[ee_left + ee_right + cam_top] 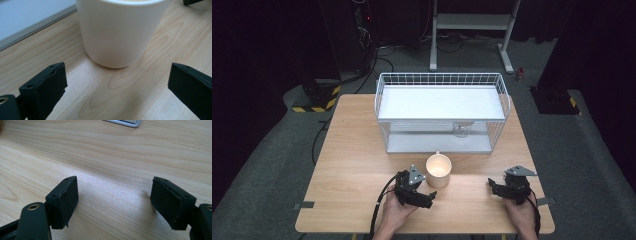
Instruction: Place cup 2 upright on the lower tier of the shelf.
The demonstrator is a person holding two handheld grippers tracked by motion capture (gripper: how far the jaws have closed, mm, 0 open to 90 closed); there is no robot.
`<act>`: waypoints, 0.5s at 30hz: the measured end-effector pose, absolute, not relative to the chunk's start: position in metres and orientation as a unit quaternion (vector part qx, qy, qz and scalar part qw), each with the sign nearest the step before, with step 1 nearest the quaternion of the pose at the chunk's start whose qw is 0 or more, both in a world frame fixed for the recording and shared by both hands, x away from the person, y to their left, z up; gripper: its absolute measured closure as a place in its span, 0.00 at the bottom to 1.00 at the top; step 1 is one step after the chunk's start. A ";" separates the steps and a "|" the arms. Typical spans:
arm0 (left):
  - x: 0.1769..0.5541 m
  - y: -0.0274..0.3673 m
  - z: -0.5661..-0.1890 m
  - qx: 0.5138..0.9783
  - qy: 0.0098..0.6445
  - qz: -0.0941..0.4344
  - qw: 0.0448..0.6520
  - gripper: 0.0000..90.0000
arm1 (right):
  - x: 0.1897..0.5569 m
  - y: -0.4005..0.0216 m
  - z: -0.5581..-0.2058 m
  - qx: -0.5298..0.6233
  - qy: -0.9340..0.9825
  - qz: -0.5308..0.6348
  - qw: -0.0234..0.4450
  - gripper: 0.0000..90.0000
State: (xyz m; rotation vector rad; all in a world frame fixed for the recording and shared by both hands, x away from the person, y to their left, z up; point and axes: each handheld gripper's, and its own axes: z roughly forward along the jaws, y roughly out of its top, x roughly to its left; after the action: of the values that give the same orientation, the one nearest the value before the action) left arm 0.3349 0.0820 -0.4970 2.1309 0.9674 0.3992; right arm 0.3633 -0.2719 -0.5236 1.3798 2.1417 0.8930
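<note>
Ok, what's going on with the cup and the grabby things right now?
Left tool open, facing the white cup, not touching. Right tool open, nothing in it, over bare table. Cup upright before the wire basket. Nothing in the way.

Your right gripper [113,200], jaws apart, over bare wood

Its two black jaws stand wide with nothing between them, just the light, wood-grained table [107,152]. At the top edge you see the corner of a pale grey metal base [126,122].
</note>
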 end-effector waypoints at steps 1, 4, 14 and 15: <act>0.336 0.081 -0.496 0.832 0.378 0.154 0.375 0.02 | 0.363 -0.272 -0.524 0.498 0.774 0.323 0.220 0.25; 0.340 0.076 -0.495 0.832 0.376 0.156 0.378 0.02 | 0.363 -0.272 -0.524 0.499 0.774 0.323 0.219 0.25; 0.353 0.062 -0.491 0.828 0.377 0.158 0.385 0.00 | 0.363 -0.272 -0.524 0.498 0.774 0.323 0.220 0.25; 0.353 0.061 -0.490 0.826 0.378 0.157 0.388 0.00 | 0.363 -0.272 -0.524 0.498 0.774 0.323 0.219 0.25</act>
State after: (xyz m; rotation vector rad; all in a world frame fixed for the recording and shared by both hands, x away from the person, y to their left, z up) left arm 0.3534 0.0615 -0.4905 2.0997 0.9623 0.3984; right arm 0.3633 -0.2719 -0.5236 1.3791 2.1417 0.8931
